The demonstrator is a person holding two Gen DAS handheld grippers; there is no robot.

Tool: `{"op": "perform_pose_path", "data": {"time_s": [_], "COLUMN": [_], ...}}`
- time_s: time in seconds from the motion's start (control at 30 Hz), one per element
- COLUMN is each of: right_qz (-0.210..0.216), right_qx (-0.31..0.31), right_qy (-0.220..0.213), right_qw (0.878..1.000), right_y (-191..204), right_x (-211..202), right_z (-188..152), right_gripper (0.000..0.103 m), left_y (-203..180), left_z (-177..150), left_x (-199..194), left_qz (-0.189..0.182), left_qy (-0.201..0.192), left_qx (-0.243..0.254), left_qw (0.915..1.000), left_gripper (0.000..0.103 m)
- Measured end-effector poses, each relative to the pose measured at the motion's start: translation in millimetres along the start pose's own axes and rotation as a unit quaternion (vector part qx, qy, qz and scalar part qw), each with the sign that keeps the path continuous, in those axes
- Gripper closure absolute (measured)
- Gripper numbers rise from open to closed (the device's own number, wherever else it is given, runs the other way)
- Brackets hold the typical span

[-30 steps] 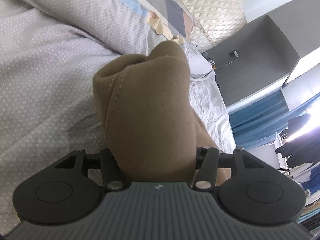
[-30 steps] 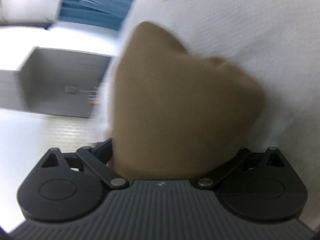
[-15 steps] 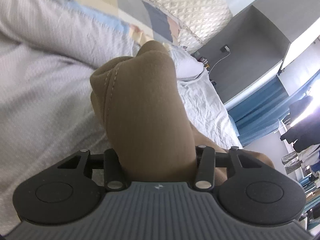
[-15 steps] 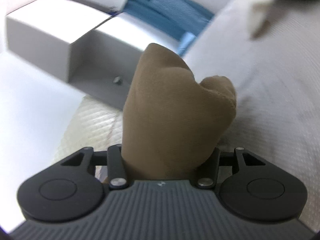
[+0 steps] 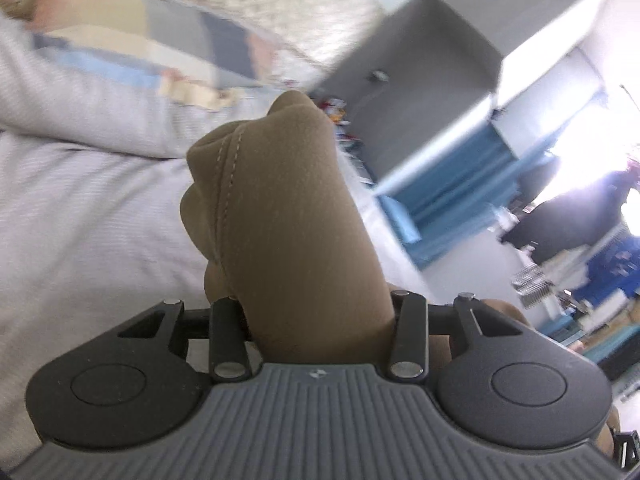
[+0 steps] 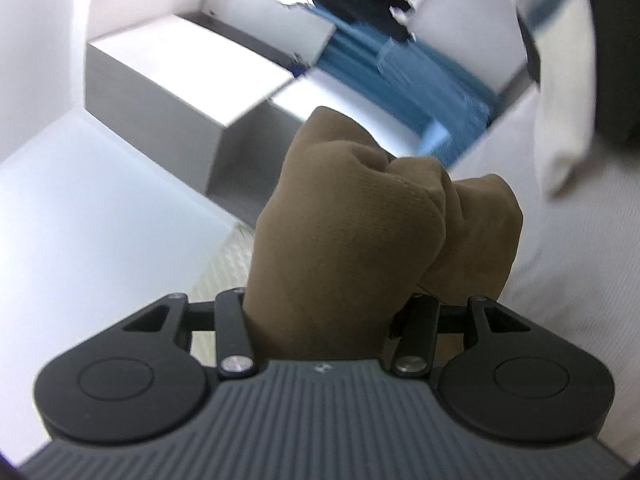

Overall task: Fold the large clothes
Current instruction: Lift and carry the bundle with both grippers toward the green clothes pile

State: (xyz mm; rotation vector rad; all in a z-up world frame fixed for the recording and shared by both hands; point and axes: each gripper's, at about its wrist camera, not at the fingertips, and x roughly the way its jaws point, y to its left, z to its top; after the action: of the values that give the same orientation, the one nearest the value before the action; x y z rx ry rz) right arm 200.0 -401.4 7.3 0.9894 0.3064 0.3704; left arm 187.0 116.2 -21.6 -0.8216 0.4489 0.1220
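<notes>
- my left gripper [image 5: 316,320] is clamped on a thick bunch of the brown garment [image 5: 280,216]; the cloth fills the whole gap between the jaws and hides the fingertips.
- from the left wrist view the bunch stands up out of the gripper, with a line of pale stitching [image 5: 226,188] running down its left fold.
- more of the same brown cloth shows just past the right linkage of that gripper, low at the right.
- behind the bunch lies the pale grey bedsheet [image 5: 88,216], with a patchwork quilt [image 5: 132,40] further back and a quilted cream headboard [image 5: 280,4] beyond it.
- to the right of the bunch are a grey cabinet [image 5: 424,80], blue curtains [image 5: 452,184] and dark clothes hanging [image 5: 572,216] against a bright window; this part is blurred.
- my right gripper [image 6: 326,320] is likewise closed on the brown garment [image 6: 352,248], which bulges up in two rounded lobes meeting at a puckered crease.
- in the right wrist view the cloth again covers the fingertips, so only the linkages at each side show.
- behind it are the grey cabinet [image 6: 180,104], the blue curtains [image 6: 420,80], and the bedsheet [image 6: 568,280] to the right.
- a pale cloth corner [image 6: 560,128] hangs at the upper right, too blurred to identify.
</notes>
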Motion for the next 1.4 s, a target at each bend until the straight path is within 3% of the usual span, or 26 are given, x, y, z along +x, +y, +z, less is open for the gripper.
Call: {"op": "perform_pose_path", "data": {"time_s": [0.17, 0.37, 0.5, 0.67, 0.8, 0.97, 1.4], "right_qz": [0.004, -0.030, -0.068, -0.114, -0.145, -0.165, -0.187], "right_qx": [-0.024, -0.048, -0.048, -0.039, -0.025, -0.011, 0.042], "right_qy": [-0.060, -0.136, -0.176, -0.208, -0.216, -0.207, -0.168], "right_qw": [0.998, 0.989, 0.981, 0.971, 0.965, 0.964, 0.967], "right_y": [15.8, 11.8, -14.3, -52.9, -93.3, -130.9, -182.8], "right_x": [-54.1, -119.3, -142.7, -170.3, -189.8, -203.1, -229.8], "right_z": [51.4, 108.3, 138.5, 147.1, 130.1, 103.4, 11.6], "right_gripper": [0.051, 0.051, 0.051, 0.051, 0.051, 0.051, 0.052], "left_y": [-77.9, -177.6, -233.9, -272.8, -279.1, -257.7, -175.0], "left_z": [-16.1, -52.6, -92.3, -144.6, -186.5, -215.2, -240.0], "left_x": [2.0, 42.9, 77.7, 125.0, 164.3, 201.3, 204.9], "left_qz": [-0.066, -0.132, -0.162, -0.181, -0.185, -0.198, -0.211], "left_qy": [0.003, 0.047, 0.085, 0.137, 0.176, 0.195, 0.207], "left_qx": [0.024, 0.048, 0.070, 0.106, 0.136, 0.171, 0.224], "left_qw": [0.9976, 0.9890, 0.9807, 0.9681, 0.9572, 0.9452, 0.9288], "left_gripper": [0.056, 0.056, 0.056, 0.056, 0.056, 0.056, 0.056]}}
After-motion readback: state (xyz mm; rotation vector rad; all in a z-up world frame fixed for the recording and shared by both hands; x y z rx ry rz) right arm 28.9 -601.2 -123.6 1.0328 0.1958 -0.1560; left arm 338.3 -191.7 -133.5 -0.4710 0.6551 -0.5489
